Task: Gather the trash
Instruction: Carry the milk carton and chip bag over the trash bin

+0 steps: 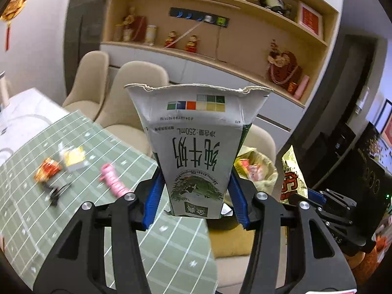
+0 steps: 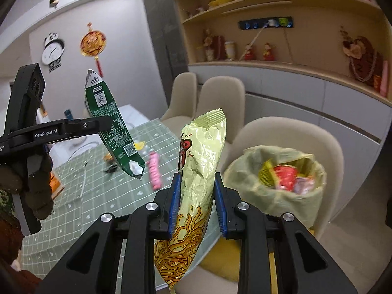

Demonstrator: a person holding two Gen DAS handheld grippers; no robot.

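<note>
A flattened milk carton [image 1: 196, 152] fills the centre of the left wrist view, printed side facing the camera with its text upside down and its torn end uppermost. The left gripper [image 1: 196, 196] is clamped on it, blue pads [image 1: 153, 196] pressing both sides near its lower end. In the right wrist view the same carton hangs in the left of the frame, above the table.

A crumpled pale-green snack bag [image 2: 198, 183] stands upright in the middle of the right wrist view, pinched at its waist by the right gripper [image 2: 197, 203].

To its lower right a bin lined with a pale bag [image 2: 276, 183] sits on a beige chair [image 2: 328, 147], already holding coloured wrappers.

On the green checked tablecloth [image 1: 73, 220], in the left of the frame, lie a pink wrapper [image 1: 112, 178], a yellow-and-white packet [image 1: 73, 159] and an orange-red wrapper [image 1: 47, 170]. Beige chairs and wooden shelves of ornaments [image 1: 220, 36] stand beyond.
</note>
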